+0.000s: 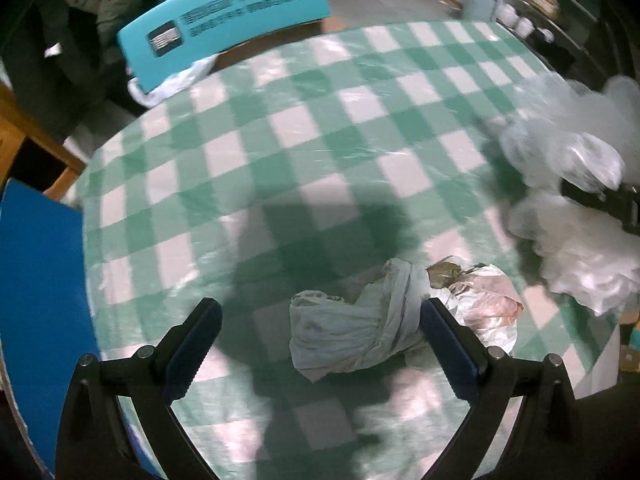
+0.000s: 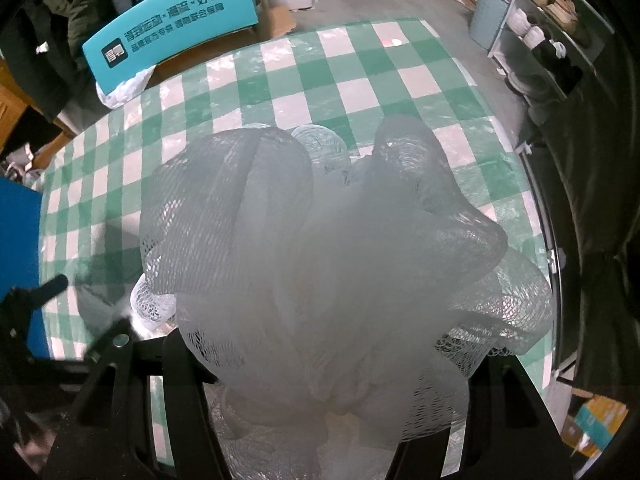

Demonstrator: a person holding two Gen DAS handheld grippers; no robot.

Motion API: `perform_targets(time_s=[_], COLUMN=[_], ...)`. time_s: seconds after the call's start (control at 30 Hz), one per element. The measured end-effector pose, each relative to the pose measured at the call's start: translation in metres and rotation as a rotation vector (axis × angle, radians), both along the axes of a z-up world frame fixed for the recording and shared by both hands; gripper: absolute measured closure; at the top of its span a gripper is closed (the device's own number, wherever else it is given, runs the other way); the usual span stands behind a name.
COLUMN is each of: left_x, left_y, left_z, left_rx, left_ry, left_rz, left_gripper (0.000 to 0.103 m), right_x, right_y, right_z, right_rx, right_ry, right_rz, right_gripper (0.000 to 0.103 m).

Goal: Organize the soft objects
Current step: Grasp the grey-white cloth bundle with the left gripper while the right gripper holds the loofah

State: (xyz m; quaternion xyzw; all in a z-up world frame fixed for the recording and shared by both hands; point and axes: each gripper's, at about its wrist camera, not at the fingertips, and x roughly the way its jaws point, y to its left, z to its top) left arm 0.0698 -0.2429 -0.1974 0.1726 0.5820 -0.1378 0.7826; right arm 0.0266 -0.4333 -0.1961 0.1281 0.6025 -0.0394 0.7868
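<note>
Right gripper (image 2: 320, 360) pinched the mesh bath pouf (image 2: 320, 240), lifted clear for sorting; my left gripper (image 1: 320, 340) was spread around the rag (image 1: 352, 328).

Your left tool (image 1: 320, 332) hangs with its jaws spread wide above the green-and-white checked worktop (image 1: 304, 128). Between the blue-padded fingers (image 1: 192, 344) lies a crumpled off-white cloth (image 1: 356, 324), nearer the right finger. Just beside it on the right sits a scrunched pinkish-white plastic bag (image 1: 488, 304). At the right edge you see your right tool (image 1: 608, 200) amid a white mesh bath pouf (image 1: 576, 152). A teal printed box (image 1: 224, 20) stands beyond the far edge.
</note>
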Motion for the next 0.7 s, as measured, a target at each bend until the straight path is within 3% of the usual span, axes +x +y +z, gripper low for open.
perform_targets(time_s=[0.13, 0.3, 0.4, 0.7], left_x=[0.005, 0.003, 0.001, -0.007], left_y=[0.017, 0.024, 0.016, -0.019], left_z=[0.007, 0.021, 0.02, -0.007], left_rx=[-0.022, -0.156, -0.187, -0.051], left_ry=[0.013, 0.055, 0.076, 0.078], left_rz=[0.044, 0.062, 0.048, -0.057], left_gripper=[0.004, 0.003, 0.003, 0.003], right_x=[0.001, 0.002, 0.001, -0.005], right_y=[0.005, 0.012, 0.016, 0.022], right_z=[0.002, 0.004, 0.005, 0.0], right_rx=[0.003, 0.009, 0.013, 0.012], right_ry=[-0.003, -0.006, -0.009, 0.003], right_rz=[0.013, 0.027, 0.036, 0.06], right_gripper=[0.043, 0.043, 0.043, 0.043])
